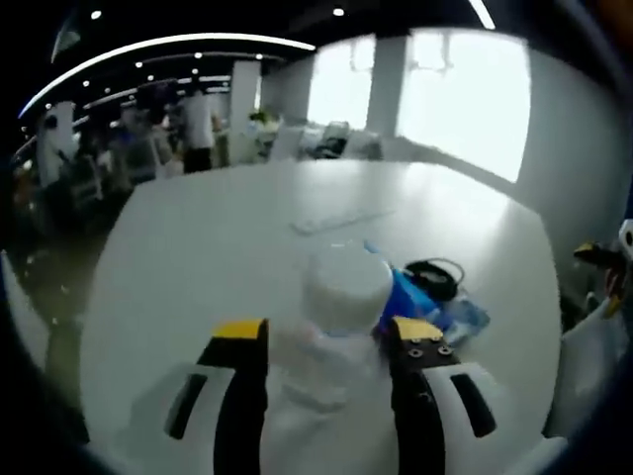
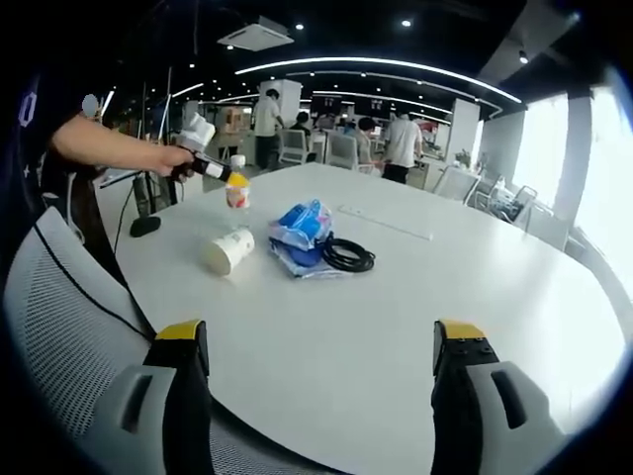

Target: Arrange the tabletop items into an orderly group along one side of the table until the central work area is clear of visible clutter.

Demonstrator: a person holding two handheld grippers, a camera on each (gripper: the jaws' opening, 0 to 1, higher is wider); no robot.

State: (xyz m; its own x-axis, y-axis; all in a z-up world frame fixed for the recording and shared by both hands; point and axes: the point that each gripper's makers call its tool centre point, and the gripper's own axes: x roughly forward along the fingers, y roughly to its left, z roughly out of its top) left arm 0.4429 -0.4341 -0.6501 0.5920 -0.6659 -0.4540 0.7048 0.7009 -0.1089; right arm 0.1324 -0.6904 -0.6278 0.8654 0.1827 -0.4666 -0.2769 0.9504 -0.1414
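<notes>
On the white table (image 2: 415, 297), left fingers (image 1: 326, 341) pinch a blurred bottle (image 1: 341, 297), right fingers (image 2: 321, 341) spread.

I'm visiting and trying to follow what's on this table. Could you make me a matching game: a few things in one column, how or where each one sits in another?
Things:
1. paper cup
2. bottle
3. black cable
4. blue bag

States:
A. coiled, touching the bag
B. lying on its side on the table
C. lifted, between the left gripper jaws
D. crumpled, between cup and cable

Pairs: 1-B, 2-C, 3-A, 4-D
</notes>
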